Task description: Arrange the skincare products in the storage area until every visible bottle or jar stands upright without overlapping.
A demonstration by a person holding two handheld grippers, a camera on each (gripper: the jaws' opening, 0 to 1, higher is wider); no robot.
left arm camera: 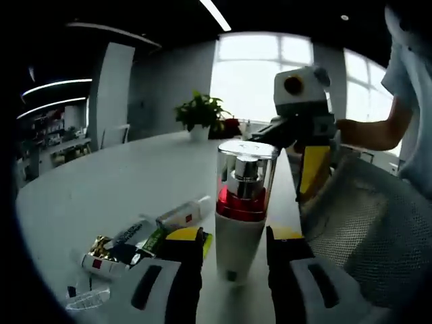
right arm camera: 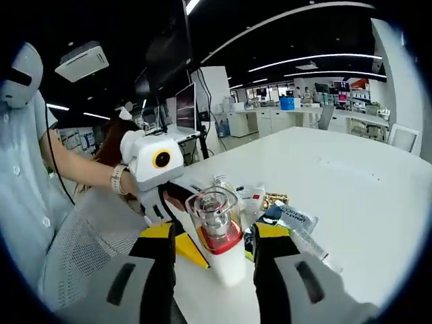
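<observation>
Left gripper [left arm camera: 234, 251] was spread, jaws either side of the pump bottle's [left arm camera: 241, 214] white base w/ gaps showing, so no pinch yet. Bottle stood upright on the tabletop [left arm camera: 101, 196], clear cap over red collar. Right gripper [right arm camera: 212, 246] also spread, its jaws flanking the same bottle [right arm camera: 219, 236] from the opposite side; touching or not, can't tell. Just beside the bottle, toward the tabletop's open side, lay a heap of tubes [left arm camera: 138, 243] and sachets, flat and overlapping. On the bottle's other side, a white mesh bag [left arm camera: 368, 216] by the person. Plant [left arm camera: 200, 113] well beyond.

Step, as judged: setting this bottle upright, nearly done. Next prob. calls for backing both grippers off w/o tipping it, then working the heap, one tube at a time.
</observation>
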